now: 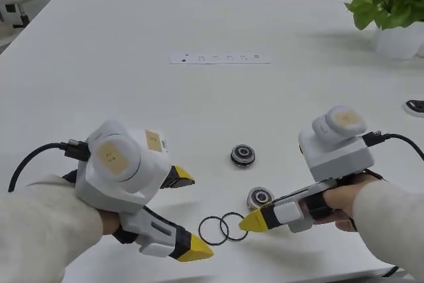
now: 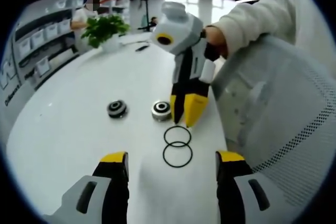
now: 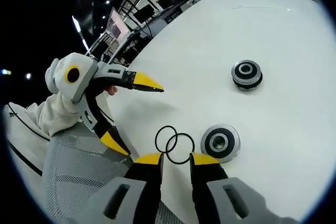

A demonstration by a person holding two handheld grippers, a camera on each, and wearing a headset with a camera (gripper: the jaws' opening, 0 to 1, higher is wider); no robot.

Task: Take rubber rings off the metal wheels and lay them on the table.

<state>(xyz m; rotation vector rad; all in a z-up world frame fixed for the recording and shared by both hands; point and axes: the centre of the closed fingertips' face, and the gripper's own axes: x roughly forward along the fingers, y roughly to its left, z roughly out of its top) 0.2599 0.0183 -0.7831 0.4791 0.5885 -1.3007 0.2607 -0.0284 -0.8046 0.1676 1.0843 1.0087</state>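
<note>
- The left tool (image 1: 201,215) is held over the bench's near edge. It is released, with its jaws spread wide and nothing between them.
- Two rubber rings (image 2: 177,146) are laid flat on the bench (image 1: 199,111), close to the near edge. They overlap slightly and lie between the two tools.
- Two metal wheels are seen further in from that edge. The near wheel (image 1: 260,197) is just beside the rings and the far wheel (image 1: 243,155) is well apart from them. Whether a ring is left on either wheel cannot be told.
- The right tool (image 1: 246,222) is pointed at the right-hand ring, whose rim lies in the gap between the narrowly parted jaws. The tool is judged released, not clenched.
- If that tool is drawn back low or closed a little, the ring could be snagged. Because the rings overlap, both could be dragged off the near edge.
- The near wheel could be knocked by the right tool's flank and set rolling.
</note>
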